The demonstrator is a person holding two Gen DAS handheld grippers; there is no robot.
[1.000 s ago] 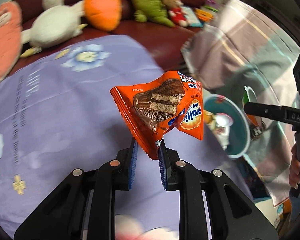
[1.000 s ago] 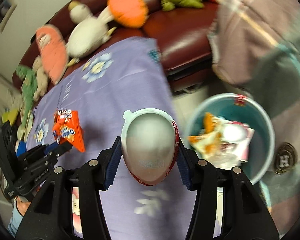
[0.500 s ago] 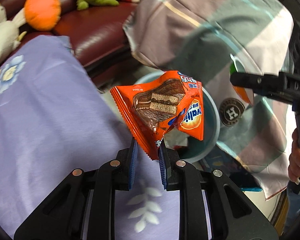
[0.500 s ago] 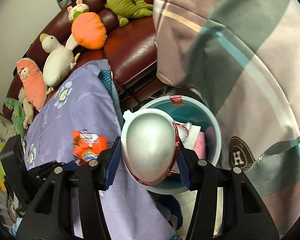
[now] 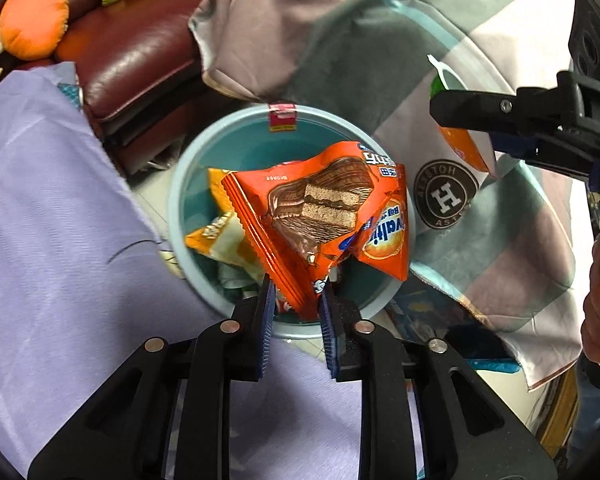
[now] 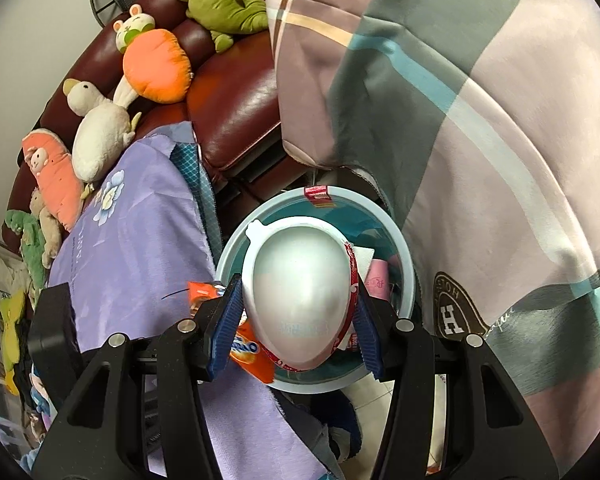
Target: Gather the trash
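My left gripper (image 5: 298, 300) is shut on the corner of an orange snack wrapper (image 5: 320, 216) and holds it over the light blue trash bin (image 5: 176, 200), which holds several wrappers. My right gripper (image 6: 296, 320) is shut on an empty white plastic cup (image 6: 296, 292) with a red rim, held over the same bin (image 6: 408, 276). The orange wrapper (image 6: 252, 356) shows at the bin's left edge in the right wrist view. The right gripper (image 5: 500, 120) with the cup's orange side shows at upper right in the left wrist view.
A purple flowered cloth (image 5: 52, 220) covers the surface left of the bin. A dark red leather sofa (image 6: 236, 92) with several plush toys (image 6: 156, 64) stands behind. A checked blanket (image 6: 480, 120) hangs to the right of the bin.
Both grippers have moved from over the purple cloth to above the bin, each still holding its item. The bin now sits directly under both.
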